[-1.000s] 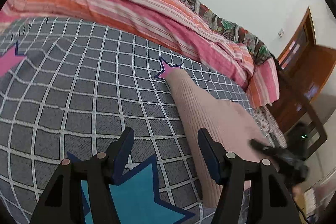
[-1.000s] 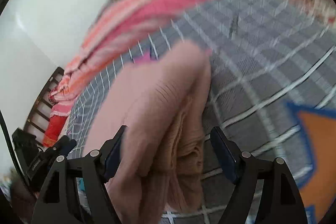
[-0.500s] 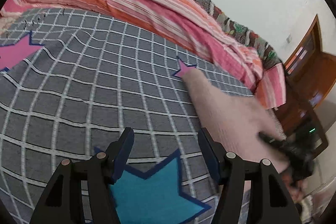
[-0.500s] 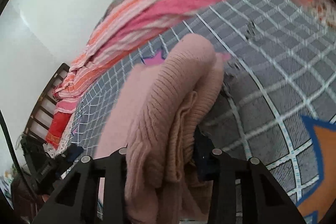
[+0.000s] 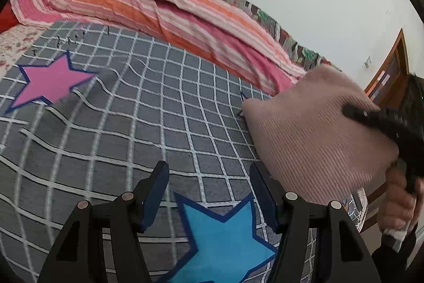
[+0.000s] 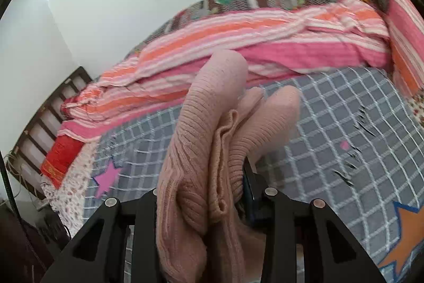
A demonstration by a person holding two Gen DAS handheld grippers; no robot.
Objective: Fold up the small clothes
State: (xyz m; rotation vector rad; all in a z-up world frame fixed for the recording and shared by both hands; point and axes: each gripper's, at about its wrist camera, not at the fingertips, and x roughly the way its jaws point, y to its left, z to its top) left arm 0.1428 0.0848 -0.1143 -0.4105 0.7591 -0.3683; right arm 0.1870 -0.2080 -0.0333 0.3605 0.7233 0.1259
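Both right hand-held gripper [image 6: 204, 203] pads hidden by sweater [image 6: 206, 150].

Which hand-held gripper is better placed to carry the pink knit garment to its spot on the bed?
Right. The right hand-held gripper is clamped on the bunched pink knit garment, lifted above the grid blanket. The left hand-held gripper is open, holding nothing.

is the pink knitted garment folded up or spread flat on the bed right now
Folded up. The pink knitted garment is bunched in several layers, clamped in the right gripper, not spread on the checked bedspread.
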